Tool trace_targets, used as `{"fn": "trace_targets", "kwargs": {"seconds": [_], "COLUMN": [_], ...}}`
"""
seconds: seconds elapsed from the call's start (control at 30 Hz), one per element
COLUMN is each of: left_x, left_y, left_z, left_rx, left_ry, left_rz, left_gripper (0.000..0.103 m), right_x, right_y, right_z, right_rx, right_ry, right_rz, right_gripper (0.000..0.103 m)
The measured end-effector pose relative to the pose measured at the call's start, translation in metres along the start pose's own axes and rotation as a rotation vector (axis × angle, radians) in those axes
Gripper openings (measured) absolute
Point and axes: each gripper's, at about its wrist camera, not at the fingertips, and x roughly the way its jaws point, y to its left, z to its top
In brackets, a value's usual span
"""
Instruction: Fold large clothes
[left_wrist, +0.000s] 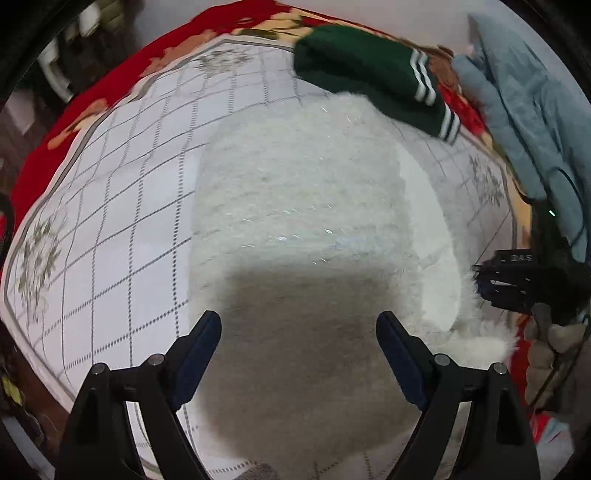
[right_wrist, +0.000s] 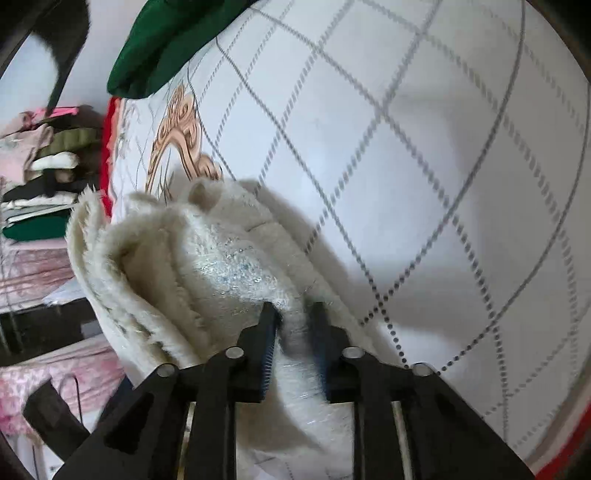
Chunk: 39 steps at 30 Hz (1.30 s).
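Checked bedspread (left_wrist: 110, 206) carries the white fleece (left_wrist: 303, 206), lying mid-bed near a folded green garment (left_wrist: 369, 74). Risk: thick pile may slip from the right gripper (right_wrist: 293, 314), clamped on a bunched fleece edge, undoing the fold. Left gripper (left_wrist: 299, 325) hovers wide, empty.

I count two grippers: the left gripper (left_wrist: 298, 334) and the right gripper (right_wrist: 293, 314). One fluffy white garment (left_wrist: 303, 206) at centre. One folded green garment (left_wrist: 373, 70) at 1 o'clock. One blue-grey garment (left_wrist: 517, 110) at 2 o'clock. One checked bedspread (left_wrist: 122, 206). One stack of folded clothes (right_wrist: 44, 181) at 9 o'clock, right wrist view.
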Motion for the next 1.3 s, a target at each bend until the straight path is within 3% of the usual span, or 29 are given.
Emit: {"fn": "trace_targets", "kwargs": {"seconds": [0.03,0.1,0.13,0.17,0.2,0.23,0.3,0.33,0.37,0.47,0.6,0.73,0.8,0.9,0.93,0.97,1.03,1.1,1.17,1.2,1.3], "left_x": [-0.008,-0.016,-0.020,-0.023,-0.023,-0.021,-0.013,-0.009,-0.005,0.008,0.016,0.026,0.030,0.026,0.023,0.021,0.017,0.017,0.017,0.016,0.006], "left_y": [0.004,0.009,0.012,0.016,0.018,0.021,0.025,0.027,0.028,0.030,0.028,0.025,0.022,0.015,0.013,0.012,0.009,0.008,0.013,0.017,0.031], "left_z": [0.002,0.004,0.006,0.007,0.007,0.007,0.007,0.007,0.007,0.005,0.001,-0.003,-0.006,-0.009,-0.009,-0.009,-0.009,-0.012,-0.015,-0.016,-0.017], "left_rx": [-0.031,-0.065,-0.081,-0.093,-0.097,-0.097,-0.092,-0.092,-0.087,-0.067,-0.042,-0.017,-0.005,0.035,0.045,0.053,0.077,0.094,0.060,0.029,-0.057], "left_ry": [-0.011,-0.026,-0.038,-0.049,-0.054,-0.059,-0.049,-0.046,-0.041,-0.017,-0.011,0.015,0.034,0.029,0.025,0.020,0.003,-0.001,0.009,0.018,0.014], "left_rz": [0.001,0.015,0.026,0.034,0.050,0.080,0.109,0.120,0.132,0.151,0.142,0.132,0.111,0.118,0.117,0.113,0.120,0.124,0.109,0.098,0.083], "left_gripper": [0.086,0.086,0.086,0.086,0.086,0.086,0.086,0.086,0.086,0.086,0.088,0.088,0.088,0.088,0.088,0.088,0.087,0.088,0.088,0.088,0.088], "right_x": [-0.012,-0.037,-0.050,-0.056,-0.056,-0.045,-0.010,0.011,0.028,0.020,-0.012,0.012,0.043,0.066,0.063,0.055,0.026,-0.011,-0.034,-0.043,-0.034], "right_y": [0.004,0.016,0.023,0.025,0.026,0.030,0.030,0.030,0.030,0.054,0.079,0.050,0.024,0.008,0.010,0.016,0.032,0.055,0.077,0.097,0.132], "right_z": [-0.004,-0.013,-0.024,-0.033,-0.040,-0.045,-0.054,-0.060,-0.069,-0.087,-0.109,-0.125,-0.124,-0.113,-0.111,-0.109,-0.108,-0.108,-0.110,-0.110,-0.110], "right_rx": [0.003,0.005,0.007,0.009,0.014,0.033,0.061,0.065,0.082,0.022,0.004,0.084,0.119,0.213,0.219,0.210,0.146,0.071,0.010,-0.041,-0.142], "right_ry": [-0.025,-0.078,-0.108,-0.116,-0.100,-0.040,0.080,0.157,0.217,0.163,0.057,0.068,0.078,0.133,0.151,0.160,0.110,0.016,-0.037,-0.039,0.043], "right_rz": [0.020,0.100,0.146,0.190,0.239,0.283,0.287,0.278,0.255,0.244,0.293,0.163,0.080,0.125,0.126,0.111,0.003,-0.070,-0.046,0.011,0.095], "right_gripper": [0.024,0.045,0.065,0.077,0.078,0.078,0.078,0.063,0.017,0.016,0.016,0.016,0.018,0.024,0.028,0.042,0.057,0.057,0.057,0.057,0.043]}}
